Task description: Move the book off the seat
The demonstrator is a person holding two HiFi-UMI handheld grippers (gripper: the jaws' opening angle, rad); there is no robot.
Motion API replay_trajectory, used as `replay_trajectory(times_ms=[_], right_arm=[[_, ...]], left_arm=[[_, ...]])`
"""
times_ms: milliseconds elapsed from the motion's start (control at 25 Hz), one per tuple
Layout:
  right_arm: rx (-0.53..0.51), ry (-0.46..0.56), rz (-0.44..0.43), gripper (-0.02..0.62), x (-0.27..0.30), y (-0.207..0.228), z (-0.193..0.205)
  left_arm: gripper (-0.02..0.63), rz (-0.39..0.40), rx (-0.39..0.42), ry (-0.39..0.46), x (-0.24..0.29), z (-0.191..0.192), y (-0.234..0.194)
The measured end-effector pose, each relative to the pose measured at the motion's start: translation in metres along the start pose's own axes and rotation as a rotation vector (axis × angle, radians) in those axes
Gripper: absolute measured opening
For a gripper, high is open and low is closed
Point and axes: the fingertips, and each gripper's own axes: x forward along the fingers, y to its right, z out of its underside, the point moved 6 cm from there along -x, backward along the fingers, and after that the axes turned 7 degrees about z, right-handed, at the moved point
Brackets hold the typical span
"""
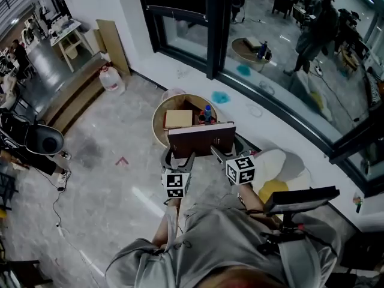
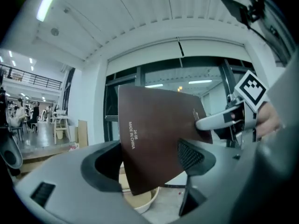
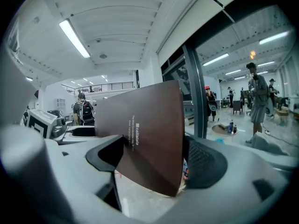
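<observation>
So the person's got the thin dark brown hardcover book (image 1: pixel 201 138) up in the air, standing on its edge with the flat cover facing back at them, one tong on each lower corner. The left gripper (image 1: pixel 181 158) is clamped onto the book's left side: in the left gripper view the cover runs right between its grey jaws, tilted a bit, with small white print down it. The right gripper (image 1: pixel 225 155) is clenched on the other side the same way, with the book wedged between its two dark pads in the right gripper view. Both jaw pairs stand pretty wide, but the book's pinned in each. From the head view it hangs just in front of a round pale wooden tub (image 1: pixel 158 120) on the grey marble floor (image 1: pixel 108 161), which has a tan cardboard box (image 1: pixel 178 119) and a blue-capped bottle (image 1: pixel 207 113) inside. Off to the person's right there's a cream and yellow cushion (image 1: pixel 282 173) near the glass wall, and a clear plastic water jug (image 1: pixel 111 78) sits further off by the white wall
</observation>
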Motion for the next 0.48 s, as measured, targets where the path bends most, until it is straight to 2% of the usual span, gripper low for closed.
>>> replay_trajectory(times_ms=[80, 240, 480], right_arm=[[-0.005, -0.031, 0.003, 0.388, 0.014, -0.006, 0.001], [-0.017, -0.086, -0.025, 0.388, 0.05, -0.012, 0.006], [0.06, -0.157, -0.162, 0.388, 0.135, -0.02, 0.026]], left_arm=[[0.376, 0.011, -0.006, -0.031, 0.003, 0.006, -0.014], [0.374, -0.019, -0.077, -0.068, 0.013, 0.023, -0.039], [0.375, -0.11, -0.082, -0.149, 0.035, 0.035, -0.092]])
